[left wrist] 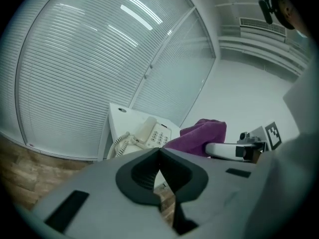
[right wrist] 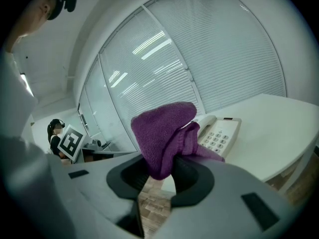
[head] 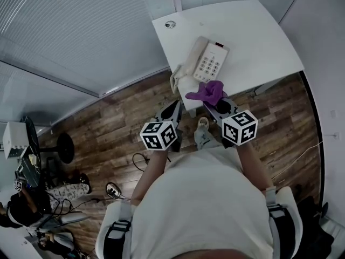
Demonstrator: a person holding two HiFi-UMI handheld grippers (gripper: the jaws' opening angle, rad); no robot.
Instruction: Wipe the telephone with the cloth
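My right gripper (right wrist: 164, 171) clamps the purple cloth (right wrist: 167, 133), bunched out front for wiping — my left gripper (left wrist: 159, 153) is closed, empty. The telephone (head: 208, 61) sits on the desk (head: 259, 42) just beyond.

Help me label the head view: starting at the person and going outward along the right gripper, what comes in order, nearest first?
The right gripper → cloth → telephone → round hole in the table.
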